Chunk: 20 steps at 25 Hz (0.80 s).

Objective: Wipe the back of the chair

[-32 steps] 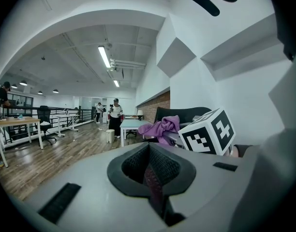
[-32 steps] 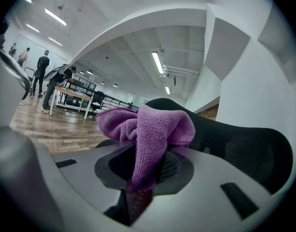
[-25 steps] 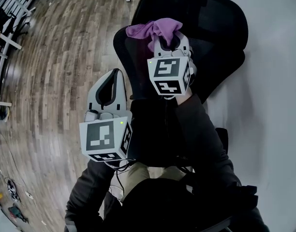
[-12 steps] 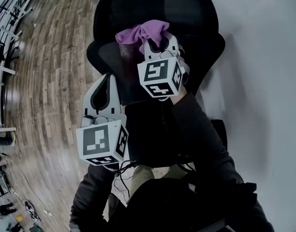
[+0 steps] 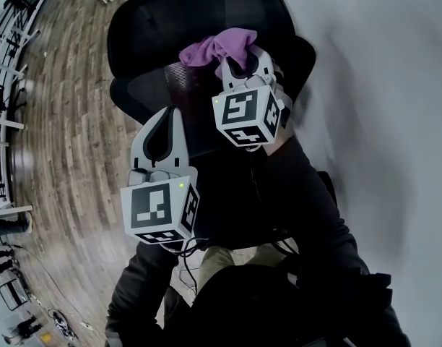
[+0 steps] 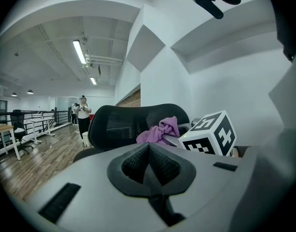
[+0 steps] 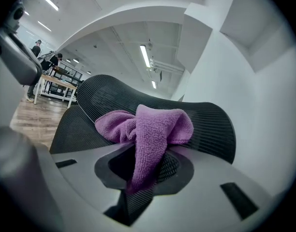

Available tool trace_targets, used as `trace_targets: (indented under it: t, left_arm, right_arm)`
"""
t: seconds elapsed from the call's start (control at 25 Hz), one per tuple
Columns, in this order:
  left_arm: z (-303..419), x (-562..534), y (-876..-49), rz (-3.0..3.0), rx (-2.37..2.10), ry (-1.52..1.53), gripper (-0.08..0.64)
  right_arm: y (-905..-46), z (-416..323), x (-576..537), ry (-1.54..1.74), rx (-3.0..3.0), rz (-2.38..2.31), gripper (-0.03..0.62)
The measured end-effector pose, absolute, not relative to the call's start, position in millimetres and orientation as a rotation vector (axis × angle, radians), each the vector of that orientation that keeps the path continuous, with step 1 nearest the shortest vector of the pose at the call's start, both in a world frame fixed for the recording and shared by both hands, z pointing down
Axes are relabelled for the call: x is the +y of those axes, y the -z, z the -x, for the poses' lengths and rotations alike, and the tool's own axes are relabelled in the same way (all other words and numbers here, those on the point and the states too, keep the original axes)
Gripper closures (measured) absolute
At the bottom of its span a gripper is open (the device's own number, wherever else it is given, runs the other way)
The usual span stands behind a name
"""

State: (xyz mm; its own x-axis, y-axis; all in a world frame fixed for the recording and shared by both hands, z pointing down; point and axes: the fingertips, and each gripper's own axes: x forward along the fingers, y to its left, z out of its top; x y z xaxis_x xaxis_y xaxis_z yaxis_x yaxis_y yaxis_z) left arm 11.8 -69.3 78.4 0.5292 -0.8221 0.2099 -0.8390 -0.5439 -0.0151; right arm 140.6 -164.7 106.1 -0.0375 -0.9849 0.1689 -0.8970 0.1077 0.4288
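A black mesh office chair (image 5: pixel 196 27) fills the top of the head view, its back (image 6: pixel 131 124) curving wide. My right gripper (image 5: pixel 243 62) is shut on a purple cloth (image 5: pixel 217 48) and holds it against the mesh near the top of the chair. In the right gripper view the cloth (image 7: pixel 150 134) bunches out between the jaws of the right gripper (image 7: pixel 148 166), over the chair mesh (image 7: pixel 208 124). The left gripper (image 5: pixel 162 121) hovers lower left, next to the chair's edge, shut with nothing in it. From the left gripper view, the left gripper (image 6: pixel 149 166) points at the cloth (image 6: pixel 160 131).
Wooden floor (image 5: pixel 69 121) lies to the left and a white wall (image 5: pixel 380 85) close on the right. Desks and a railing (image 5: pixel 4 100) stand at the far left. A person (image 6: pixel 83 111) stands far off down the room.
The chair now sits further left and higher in the head view. My right gripper still holds the cloth on the mesh, and the left gripper stays shut beside the chair.
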Motion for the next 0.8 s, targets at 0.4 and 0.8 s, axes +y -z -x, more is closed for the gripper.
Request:
trace_targets:
  t: [0.4, 0.8]
  left_arm:
    - [-49, -51, -72, -2.721, -1.391, -0.303, 0.551]
    - [-79, -43, -63, -2.741, -1.357, -0.308, 0.551]
  right_arm:
    - [-94, -185, -139, 0.28, -1.928, -1.874, 0.511]
    - [-82, -217, -126, 0.285, -1.903, -1.889, 0.512]
